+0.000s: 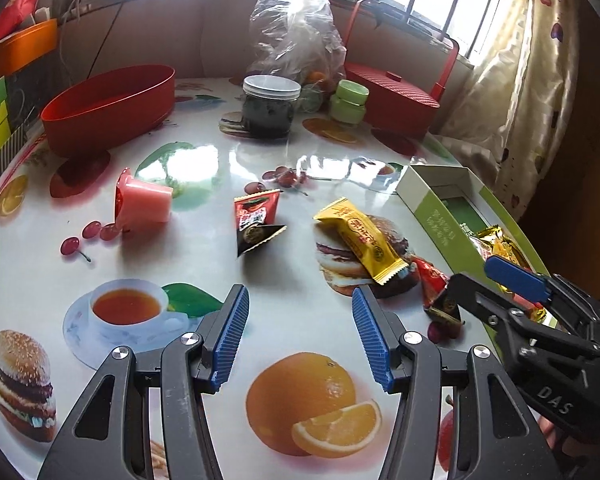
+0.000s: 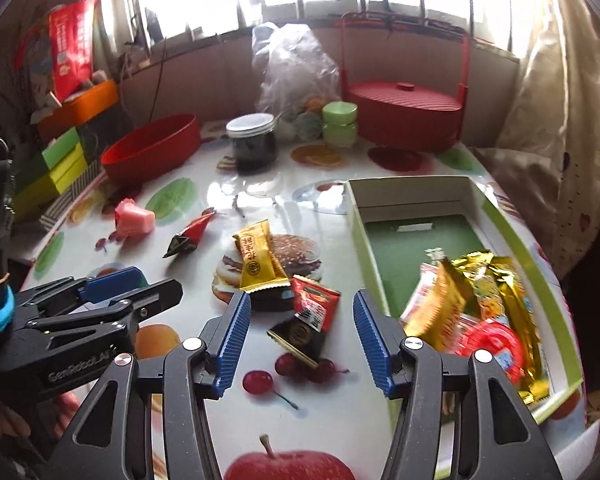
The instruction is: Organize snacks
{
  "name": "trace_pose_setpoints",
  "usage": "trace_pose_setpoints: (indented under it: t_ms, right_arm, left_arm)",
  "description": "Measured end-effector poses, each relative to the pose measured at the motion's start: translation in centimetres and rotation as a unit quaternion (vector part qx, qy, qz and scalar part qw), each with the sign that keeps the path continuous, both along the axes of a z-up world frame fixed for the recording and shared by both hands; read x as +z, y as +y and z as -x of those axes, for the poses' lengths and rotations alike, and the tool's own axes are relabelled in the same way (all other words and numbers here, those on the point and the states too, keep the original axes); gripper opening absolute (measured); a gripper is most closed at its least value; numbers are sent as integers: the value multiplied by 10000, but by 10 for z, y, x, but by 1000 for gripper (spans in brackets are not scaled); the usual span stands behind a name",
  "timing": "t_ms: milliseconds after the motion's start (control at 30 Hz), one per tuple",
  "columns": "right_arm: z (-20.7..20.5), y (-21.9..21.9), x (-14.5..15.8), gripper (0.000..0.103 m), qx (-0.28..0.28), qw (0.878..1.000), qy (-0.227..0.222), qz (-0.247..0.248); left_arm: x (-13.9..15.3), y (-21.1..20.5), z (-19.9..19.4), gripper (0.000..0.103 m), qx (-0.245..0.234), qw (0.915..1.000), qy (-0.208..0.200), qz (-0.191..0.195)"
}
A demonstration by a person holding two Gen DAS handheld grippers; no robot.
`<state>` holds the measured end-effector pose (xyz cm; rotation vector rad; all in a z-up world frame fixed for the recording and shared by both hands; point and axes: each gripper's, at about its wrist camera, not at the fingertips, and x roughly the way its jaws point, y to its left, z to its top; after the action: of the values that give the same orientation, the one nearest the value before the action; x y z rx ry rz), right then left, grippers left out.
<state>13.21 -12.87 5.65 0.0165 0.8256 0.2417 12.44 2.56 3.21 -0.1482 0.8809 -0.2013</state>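
Observation:
My left gripper [image 1: 300, 296] is open over bare tablecloth, short of a red-and-black triangular packet [image 1: 256, 220] and a yellow packet [image 1: 364, 240]. A pink jelly cup [image 1: 144, 202] lies on its side further left. My right gripper [image 2: 300, 300] is open, its fingers either side of a second red-and-black packet [image 2: 310, 316] that lies on the table, pads apart from it. Just beyond that packet lies the yellow packet [image 2: 258, 256]. To the right stands a green-and-white box [image 2: 360, 232] holding several gold and red snacks [image 2: 480, 300].
At the back stand a red oval tub [image 1: 108, 108], a dark-filled jar [image 1: 270, 108], a green jar [image 1: 350, 102], a clear plastic bag [image 1: 296, 28] and a red lidded basket [image 1: 392, 92]. A curtain [image 1: 520, 100] hangs past the table's right edge. The two grippers are close side by side.

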Motion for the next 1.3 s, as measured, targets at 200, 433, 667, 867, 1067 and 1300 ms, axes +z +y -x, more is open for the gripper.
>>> trace_pose_setpoints:
  t_ms: [200, 433, 667, 867, 1067, 1300]
  right_arm:
    - [-11, 11, -10, 50, 67, 9993, 148, 328]
    - [-18, 26, -24, 42, 123, 9973, 251, 681]
    - [-14, 31, -24, 34, 330, 9983, 239, 416]
    - [-12, 27, -23, 42, 204, 9985, 279, 425]
    - [-18, 25, -31, 43, 28, 9971, 452, 606]
    - [-21, 31, -36, 40, 125, 9965, 500, 651]
  left_arm:
    - [-4, 10, -3, 55, 105, 9999, 56, 34]
    - [-7, 23, -5, 55, 258, 9996, 92, 57]
    - [-8, 34, -6, 55, 367, 9992, 97, 94]
    - [-6, 54, -9, 55, 543, 9985, 37, 70]
    - [-4, 81, -17, 55, 744, 9972, -15, 62]
    - [-3, 109, -30, 55, 948, 9953, -46, 187]
